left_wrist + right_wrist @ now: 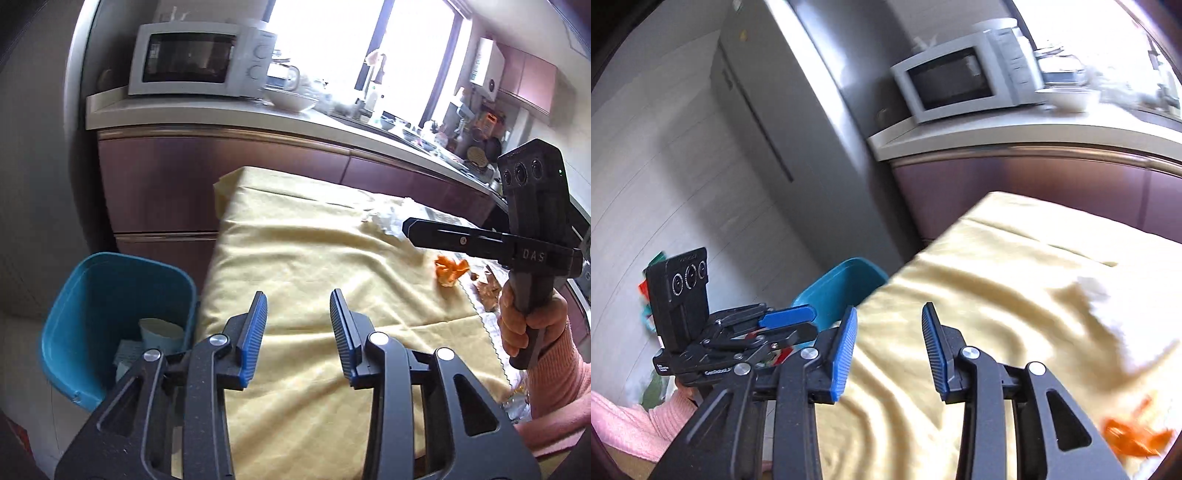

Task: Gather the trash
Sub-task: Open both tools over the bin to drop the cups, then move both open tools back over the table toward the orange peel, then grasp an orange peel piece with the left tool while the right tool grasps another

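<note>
Left gripper (297, 317) tilted down above the yellow-clothed tabletop (295, 251) near its left edge, jaws parted, empty. Right gripper (889, 332) likewise, gripped by a pink-sleeved hand (528, 325). Orange peel scrap (450, 271) and crumpled white paper (388, 218) farther right; blue plastic bin (92, 295) beside the edge.

A white microwave oven (201, 59) sits at eleven o'clock on a pale countertop (221, 112) above glossy maroon cabinet fronts (221, 166). A bright, overexposed window (362, 44) at twelve o'clock floods the cluttered counter with daylight. At two o'clock hangs a maroon wall cupboard (532, 79). A tall grey refrigerator (783, 122) stands at eleven o'clock, beside light wood-look flooring (665, 177).
</note>
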Demonstrator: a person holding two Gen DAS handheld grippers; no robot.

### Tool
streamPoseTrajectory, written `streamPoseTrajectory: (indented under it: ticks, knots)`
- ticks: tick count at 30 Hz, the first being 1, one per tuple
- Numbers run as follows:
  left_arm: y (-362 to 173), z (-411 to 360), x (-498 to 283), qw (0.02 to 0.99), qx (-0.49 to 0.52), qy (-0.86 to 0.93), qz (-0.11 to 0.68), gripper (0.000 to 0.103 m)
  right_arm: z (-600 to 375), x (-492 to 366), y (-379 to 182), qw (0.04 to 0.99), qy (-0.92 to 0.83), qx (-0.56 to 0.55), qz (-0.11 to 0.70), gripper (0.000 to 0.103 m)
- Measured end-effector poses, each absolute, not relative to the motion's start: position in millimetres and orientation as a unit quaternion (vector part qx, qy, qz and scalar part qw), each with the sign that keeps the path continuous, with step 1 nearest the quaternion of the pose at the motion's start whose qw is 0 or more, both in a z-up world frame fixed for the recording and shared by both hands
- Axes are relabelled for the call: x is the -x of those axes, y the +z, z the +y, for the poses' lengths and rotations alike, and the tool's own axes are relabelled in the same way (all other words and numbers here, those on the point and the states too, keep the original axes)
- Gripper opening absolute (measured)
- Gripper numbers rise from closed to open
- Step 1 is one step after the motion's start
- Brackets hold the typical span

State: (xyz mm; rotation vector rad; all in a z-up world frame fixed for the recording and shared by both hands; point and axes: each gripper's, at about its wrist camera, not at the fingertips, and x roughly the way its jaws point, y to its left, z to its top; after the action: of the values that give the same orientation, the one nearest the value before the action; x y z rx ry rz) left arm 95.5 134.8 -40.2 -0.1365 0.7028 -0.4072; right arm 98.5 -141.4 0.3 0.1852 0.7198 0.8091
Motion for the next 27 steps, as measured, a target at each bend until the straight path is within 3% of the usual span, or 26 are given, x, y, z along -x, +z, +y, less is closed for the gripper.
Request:
streamPoseTrajectory:
  ticks: [13,27]
  knots:
    - [-45.6,-28.8,-101.5,0.870,0.005,-0.344,0.353,0.037,-303.2,-68.3,-39.6,0.907,0.185,-0.160,0.343,0.036]
    - [-67.4,-123.7,-131.0,0.844,-0.049,-0.364,0.392,0.036,-323.7,-80.2,-80.4,0.888,0.174,-0.212,0.369,0.037]
